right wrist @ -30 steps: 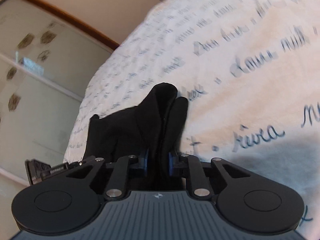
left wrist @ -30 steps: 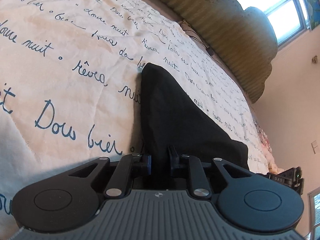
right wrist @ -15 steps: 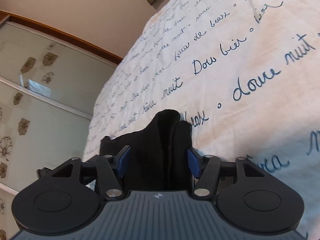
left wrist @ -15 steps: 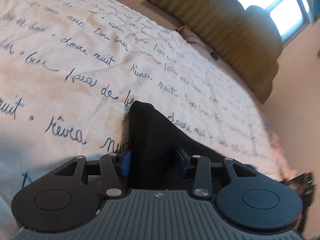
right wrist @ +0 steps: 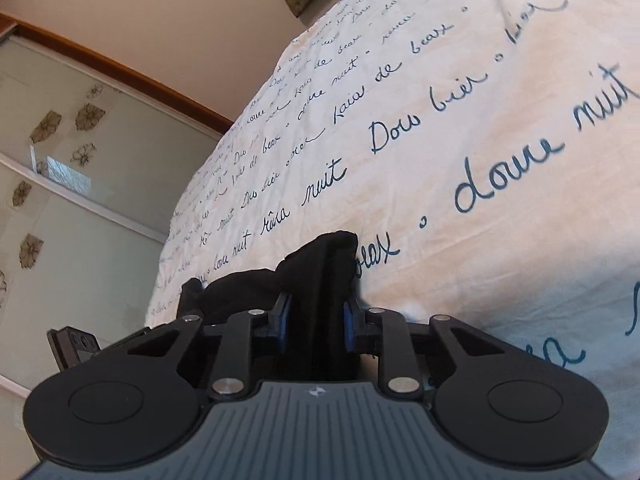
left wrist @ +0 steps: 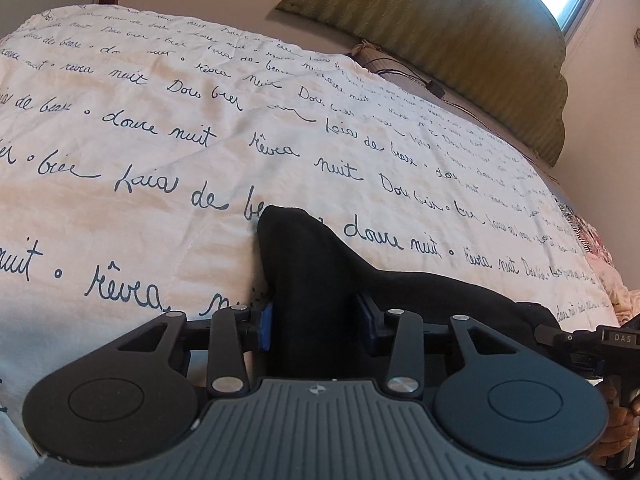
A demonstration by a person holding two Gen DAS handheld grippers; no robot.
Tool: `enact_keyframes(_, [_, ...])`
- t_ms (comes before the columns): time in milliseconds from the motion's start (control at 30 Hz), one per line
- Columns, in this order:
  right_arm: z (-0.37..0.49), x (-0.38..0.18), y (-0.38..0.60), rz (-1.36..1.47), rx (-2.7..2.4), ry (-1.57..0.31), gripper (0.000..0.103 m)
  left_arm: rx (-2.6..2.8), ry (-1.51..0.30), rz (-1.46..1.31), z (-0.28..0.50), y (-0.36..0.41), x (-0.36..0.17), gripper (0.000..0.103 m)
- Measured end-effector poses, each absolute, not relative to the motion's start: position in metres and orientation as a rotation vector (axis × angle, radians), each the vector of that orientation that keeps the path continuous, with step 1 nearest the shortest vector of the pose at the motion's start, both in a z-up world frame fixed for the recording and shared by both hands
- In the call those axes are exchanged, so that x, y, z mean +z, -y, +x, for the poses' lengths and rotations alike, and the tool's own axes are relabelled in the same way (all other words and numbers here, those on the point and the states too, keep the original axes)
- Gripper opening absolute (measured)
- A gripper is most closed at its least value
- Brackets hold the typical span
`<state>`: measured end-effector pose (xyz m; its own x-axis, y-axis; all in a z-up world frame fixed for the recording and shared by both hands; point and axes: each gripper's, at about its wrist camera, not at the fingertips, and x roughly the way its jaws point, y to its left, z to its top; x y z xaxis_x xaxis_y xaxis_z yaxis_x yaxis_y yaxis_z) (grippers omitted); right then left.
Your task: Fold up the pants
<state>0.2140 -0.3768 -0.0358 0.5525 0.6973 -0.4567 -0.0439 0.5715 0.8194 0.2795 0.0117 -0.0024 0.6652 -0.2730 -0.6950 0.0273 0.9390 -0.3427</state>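
Across the bed (left wrist: 160, 168), the black pants (left wrist: 304, 280) lie bunched near its front edge. Both the left gripper (left wrist: 316, 318) and right gripper (right wrist: 314, 322) have just narrowed their jaws, closed on cloth. Thick bunches could slip free, spoiling the fold.

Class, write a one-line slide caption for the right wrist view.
Right gripper pinching folded black pants over a script-printed bedspread.

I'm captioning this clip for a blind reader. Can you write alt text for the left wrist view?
The left claw has black fabric pants bunched between its blue pads, after closing in slightly. The pants lie on a white quilted bedspread printed with dark blue cursive writing. Behind stands a green scalloped upholstered headboard.
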Motion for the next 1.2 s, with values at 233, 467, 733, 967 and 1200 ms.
enact_keyframes(233, [0.208, -0.032, 0.381, 0.927, 0.496, -0.870, 0.046, -0.173, -0.806, -0.298, 0.276, -0.011, -0.002, 0.045])
enact_keyframes(467, [0.163, -0.017, 0.394, 0.868, 0.477, -0.853, 0.061, -0.192, -0.795, -0.360, 0.216, -0.030, 0.011, 0.049])
enact_keyframes(733, [0.123, -0.014, 0.366, 0.695, 0.552, -0.906, 0.062, -0.306, -0.844, -0.443, 0.162, -0.010, -0.003, 0.059])
enact_keyframes(967, [0.122, -0.001, 0.367, 0.670, 0.544, -0.895, 0.022, -0.281, -0.904, -0.348, 0.162, -0.010, 0.012, 0.017])
enact_keyframes(1200, [0.118, -0.028, 0.378, 0.783, 0.507, -0.904, 0.029, -0.278, -0.861, -0.389, 0.156, -0.022, -0.001, 0.038])
